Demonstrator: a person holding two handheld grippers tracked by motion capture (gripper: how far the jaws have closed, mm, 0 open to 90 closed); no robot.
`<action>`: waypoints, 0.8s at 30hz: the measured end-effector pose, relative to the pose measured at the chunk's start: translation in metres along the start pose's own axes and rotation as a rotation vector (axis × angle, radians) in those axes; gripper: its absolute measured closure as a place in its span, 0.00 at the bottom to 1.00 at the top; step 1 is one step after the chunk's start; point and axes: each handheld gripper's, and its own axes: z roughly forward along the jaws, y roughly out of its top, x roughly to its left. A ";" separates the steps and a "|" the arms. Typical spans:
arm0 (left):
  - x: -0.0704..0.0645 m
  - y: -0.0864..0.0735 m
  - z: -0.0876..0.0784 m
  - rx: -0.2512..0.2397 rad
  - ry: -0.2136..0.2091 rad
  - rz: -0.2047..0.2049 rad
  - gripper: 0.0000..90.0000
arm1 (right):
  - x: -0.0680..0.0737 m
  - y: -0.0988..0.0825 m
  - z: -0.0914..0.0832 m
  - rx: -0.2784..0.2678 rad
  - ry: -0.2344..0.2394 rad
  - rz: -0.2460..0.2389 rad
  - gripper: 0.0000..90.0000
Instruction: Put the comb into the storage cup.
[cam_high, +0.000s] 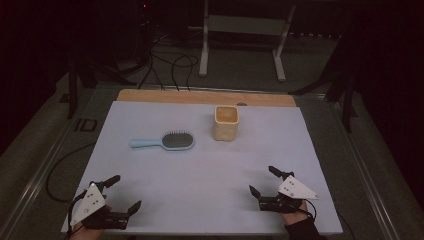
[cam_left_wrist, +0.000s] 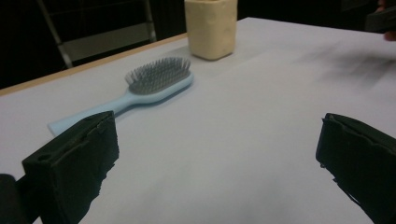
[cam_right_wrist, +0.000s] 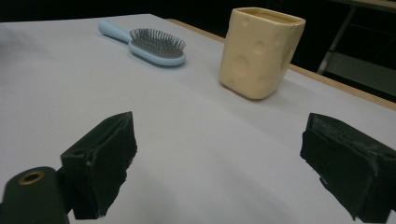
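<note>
Two claws rest low over the near edge of the worktop (cam_high: 150, 165), each held in a hand that comes in from the bottom of the high view. The left claw (cam_high: 124, 194) sits at the near left corner, its grey three-cornered plate tilted up and its jaws spread wide with nothing between them; it aims toward the middle of the worktop, and in the left gripper view its two black jaws stand far apart at the bottom corners with bare pale surface between. The right claw (cam_high: 265, 181) lies near the near right corner, also gaping wide and holding nothing, its plate pointing toward the right edge and its jaws turned inward and toward the far side. Both are well apart from each other. Ahead of them, past a broad bare stretch, a light blue hairbrush (cam_high: 165, 142) lies flat around the middle of the worktop, bristles up, handle pointing toward the left edge. Just beside its head, toward the far edge and a little right, stands a cream cup (cam_high: 226, 123), upright, squarish, with round dimples on its sides; brush and cup are near but not touching. Nothing lies between either claw and the two things. Beyond the far edge a strip of bare wood shows, then cables on a dark floor and a grey metal frame (cam_high: 243, 30).
</note>
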 end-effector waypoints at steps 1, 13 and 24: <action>-0.001 0.002 -0.001 0.000 -0.006 0.003 0.00 | 0.000 0.000 0.000 0.000 -0.001 -0.001 0.11; -0.002 0.026 -0.005 0.028 -0.039 0.032 0.00 | 0.000 0.001 -0.001 -0.009 -0.004 0.006 0.11; 0.010 0.042 -0.004 0.046 -0.041 0.006 0.00 | -0.001 0.001 -0.001 -0.017 -0.002 0.011 0.11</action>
